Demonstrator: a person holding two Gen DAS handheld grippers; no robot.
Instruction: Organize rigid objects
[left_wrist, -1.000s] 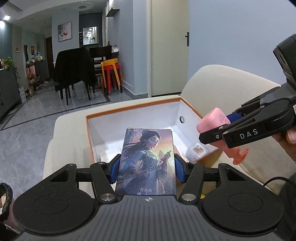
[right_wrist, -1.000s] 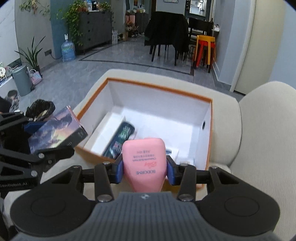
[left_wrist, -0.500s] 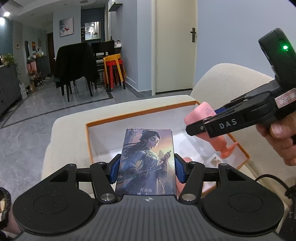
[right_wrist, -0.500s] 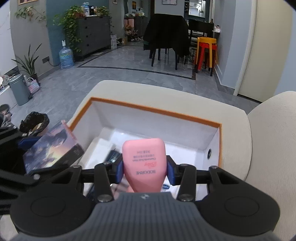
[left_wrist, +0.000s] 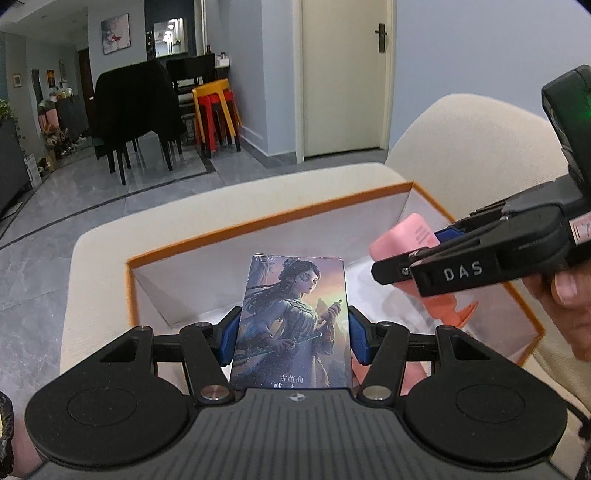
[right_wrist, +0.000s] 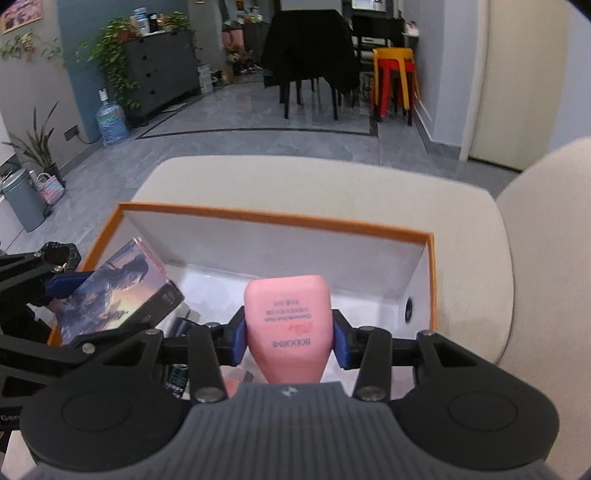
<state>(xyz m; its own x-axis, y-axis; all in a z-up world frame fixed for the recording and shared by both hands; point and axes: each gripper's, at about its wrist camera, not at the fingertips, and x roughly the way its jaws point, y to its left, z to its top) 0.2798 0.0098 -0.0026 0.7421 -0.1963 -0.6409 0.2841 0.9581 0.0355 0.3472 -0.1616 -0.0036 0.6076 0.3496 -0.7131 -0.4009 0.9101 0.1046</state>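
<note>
My left gripper (left_wrist: 292, 334) is shut on an illustrated card box (left_wrist: 293, 321) showing a woman with a sword, held over the near left part of the orange-rimmed white box (left_wrist: 258, 240). The same card box (right_wrist: 118, 295) shows at the left of the right wrist view. My right gripper (right_wrist: 287, 338) is shut on a pink tube (right_wrist: 286, 328), cap end toward the camera, above the open box (right_wrist: 280, 218). In the left wrist view the right gripper (left_wrist: 391, 271) comes in from the right with the pink tube (left_wrist: 402, 240) over the box.
The box rests on a cream sofa seat (right_wrist: 314, 177) with a cushion (left_wrist: 476, 147) at right. A dark tube (right_wrist: 177, 376) and other small items lie inside the box. Beyond are grey floor, a black-draped chair (left_wrist: 136, 107), stacked stools (right_wrist: 395, 77) and a bin (right_wrist: 22, 199).
Both grippers moved forward and down over the box, each keeping its hold. The box now fills more of both views, and the pink tube sits deeper over its inside.
</note>
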